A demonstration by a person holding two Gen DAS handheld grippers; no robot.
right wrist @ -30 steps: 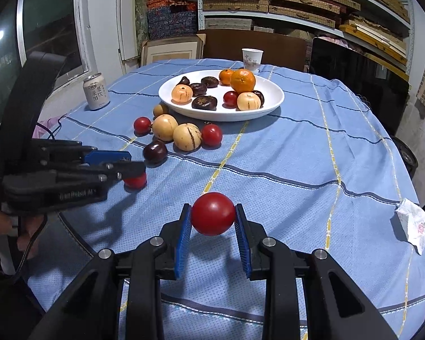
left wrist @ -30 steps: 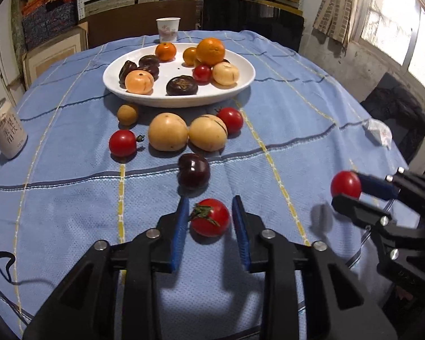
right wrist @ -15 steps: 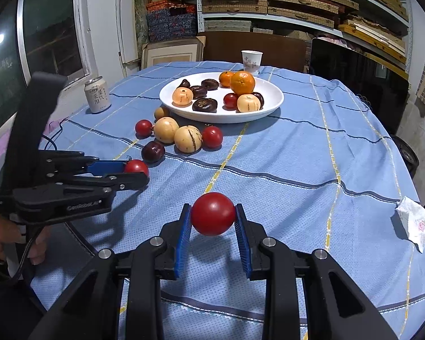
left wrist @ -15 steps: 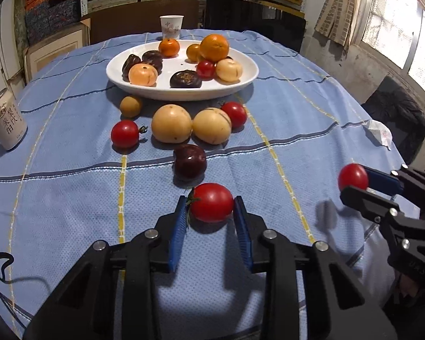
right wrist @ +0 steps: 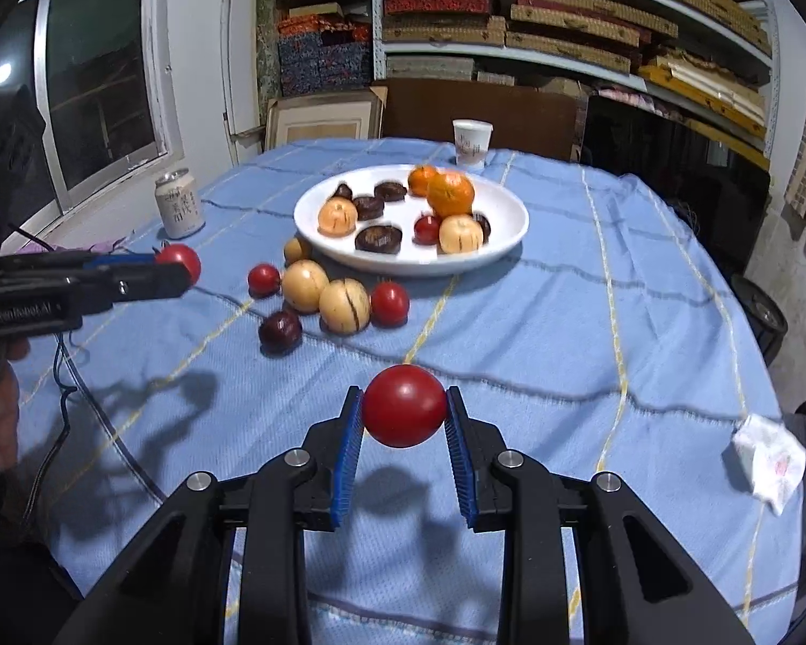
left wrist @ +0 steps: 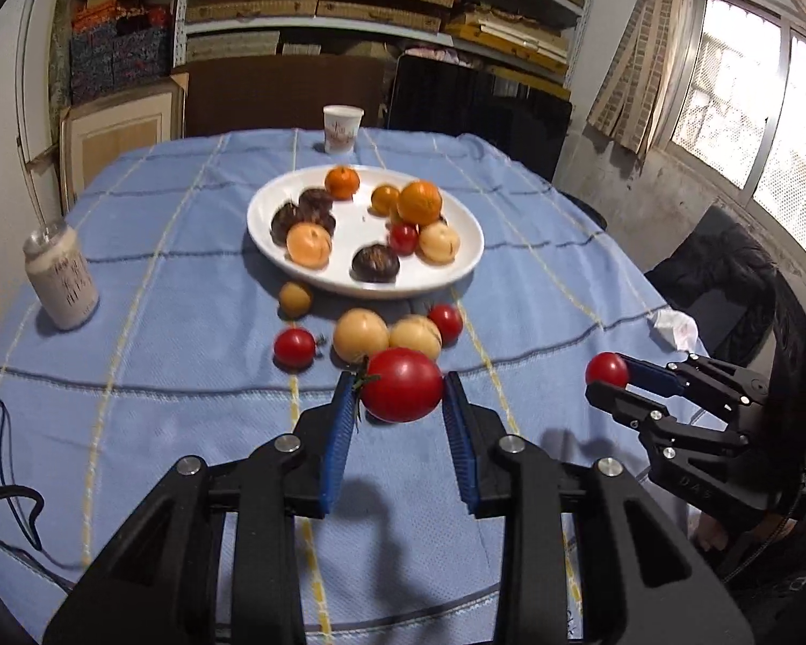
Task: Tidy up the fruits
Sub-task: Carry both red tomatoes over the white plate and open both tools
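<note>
Two hand-held grippers clenched | left (left wrist: 400, 403): stemmed tomato (left wrist: 402, 391), stem pointing left | right (right wrist: 403, 419): round tomato (right wrist: 404, 413)

The table wears a blue woven cloth (right wrist: 564, 322) that looks a bit rough, with thin yellow and dark stripes. The big plate (right wrist: 510, 236) is white, smooth and shiny. The red tomato (left wrist: 402, 392) in the left gripper (left wrist: 397, 419) is smooth and glossy, and so is the red tomato (right wrist: 404, 413) in the right gripper (right wrist: 403, 430). Both grippers are matt black plastic with round silver metal screws, and their blue pads (right wrist: 349, 446) look ribbed. The can (right wrist: 179, 209) is pale metal. The cup (right wrist: 472, 142) looks like paper. The two tan round fruits (right wrist: 344, 305) look dull, not shiny.
</note>
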